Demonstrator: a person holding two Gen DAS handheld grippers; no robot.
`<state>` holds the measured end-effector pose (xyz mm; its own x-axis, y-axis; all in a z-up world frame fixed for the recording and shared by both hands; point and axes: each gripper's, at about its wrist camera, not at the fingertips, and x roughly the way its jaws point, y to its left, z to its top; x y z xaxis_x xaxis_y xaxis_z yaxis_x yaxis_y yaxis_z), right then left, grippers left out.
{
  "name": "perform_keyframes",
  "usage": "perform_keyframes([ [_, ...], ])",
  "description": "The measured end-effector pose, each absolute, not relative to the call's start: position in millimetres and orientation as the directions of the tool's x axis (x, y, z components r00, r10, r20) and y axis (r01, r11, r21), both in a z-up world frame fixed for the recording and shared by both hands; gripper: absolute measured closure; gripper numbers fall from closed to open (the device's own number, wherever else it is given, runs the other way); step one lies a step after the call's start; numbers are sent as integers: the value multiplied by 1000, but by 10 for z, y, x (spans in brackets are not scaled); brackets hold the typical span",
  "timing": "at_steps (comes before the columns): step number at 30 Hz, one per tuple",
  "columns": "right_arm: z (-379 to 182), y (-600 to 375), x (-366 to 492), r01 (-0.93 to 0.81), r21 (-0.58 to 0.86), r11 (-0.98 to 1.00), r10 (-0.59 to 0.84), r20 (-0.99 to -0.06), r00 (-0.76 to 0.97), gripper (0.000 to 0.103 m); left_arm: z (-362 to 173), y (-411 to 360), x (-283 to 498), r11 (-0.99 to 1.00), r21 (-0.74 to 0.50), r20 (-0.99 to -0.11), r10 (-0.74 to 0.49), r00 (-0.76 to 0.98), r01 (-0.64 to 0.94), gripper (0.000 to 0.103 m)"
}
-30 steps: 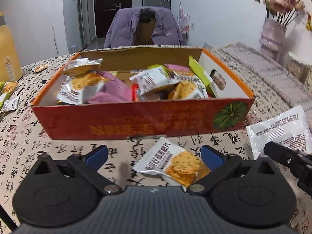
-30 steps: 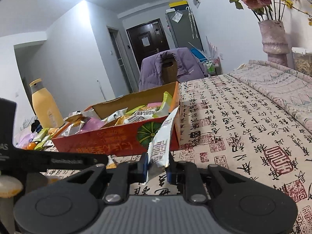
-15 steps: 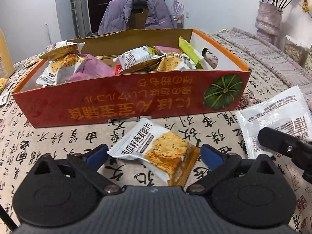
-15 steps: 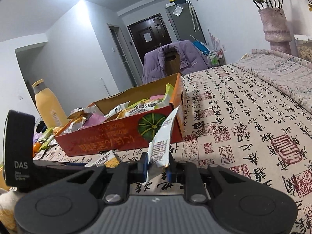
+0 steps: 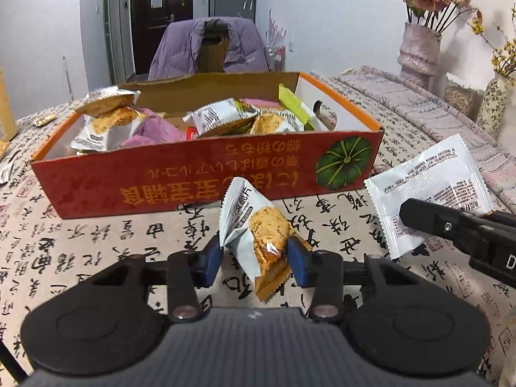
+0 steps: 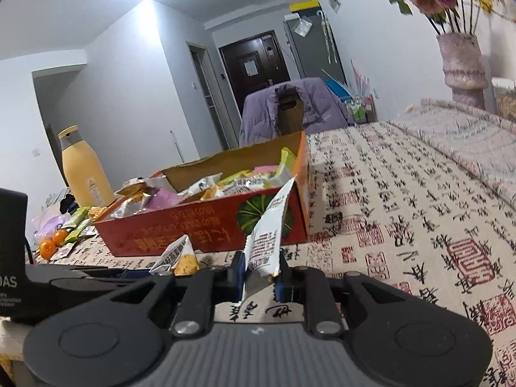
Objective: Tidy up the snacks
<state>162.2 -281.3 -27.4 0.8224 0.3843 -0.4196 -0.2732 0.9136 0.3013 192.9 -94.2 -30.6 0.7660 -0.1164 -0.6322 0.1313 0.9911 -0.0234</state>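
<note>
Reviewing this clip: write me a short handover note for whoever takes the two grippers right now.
Left gripper: fingers closing on the cracker packet, which crumples between the pads.
Right gripper: shut on the white sachet, held upright.
Red box: on the table just ahead, already holding many snacks.
Done: both packets gripped.
Left: drop both into the box; then the loose snacks by the yellow bottle.

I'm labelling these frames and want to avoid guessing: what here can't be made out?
- Left wrist view: the lower snacks in the red box are hidden by its front wall and the packets on top.
- Left wrist view: the white packet has print too small to read, and the right gripper's dark body covers its lower edge.
- Right wrist view: the cracker packet is partly hidden behind the left gripper's body.
</note>
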Motion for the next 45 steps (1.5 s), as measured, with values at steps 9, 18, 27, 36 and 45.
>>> perform_keyframes([
  [9,14,-2628,1630,-327,257,909,405,-368,837,86,141,-831,1719,989,-27,-507,-141,850,147,59],
  [18,446,-2324,2036,-364,175,915,403,-318,858,86,566,-577,2010,997,-27,-403,-76,912,71,59],
  [27,510,-2014,2636,-324,149,934,356,-334,873,86,612,-338,2566,1000,-29,-368,-2,930,-9,59],
  [36,212,-1892,2907,-299,130,945,326,-350,878,86,277,-134,2815,997,-70,-385,11,923,-41,59],
  [45,55,-1883,2939,-280,117,953,303,-410,860,29,221,-3,2735,993,-117,-352,-9,936,-34,21],
])
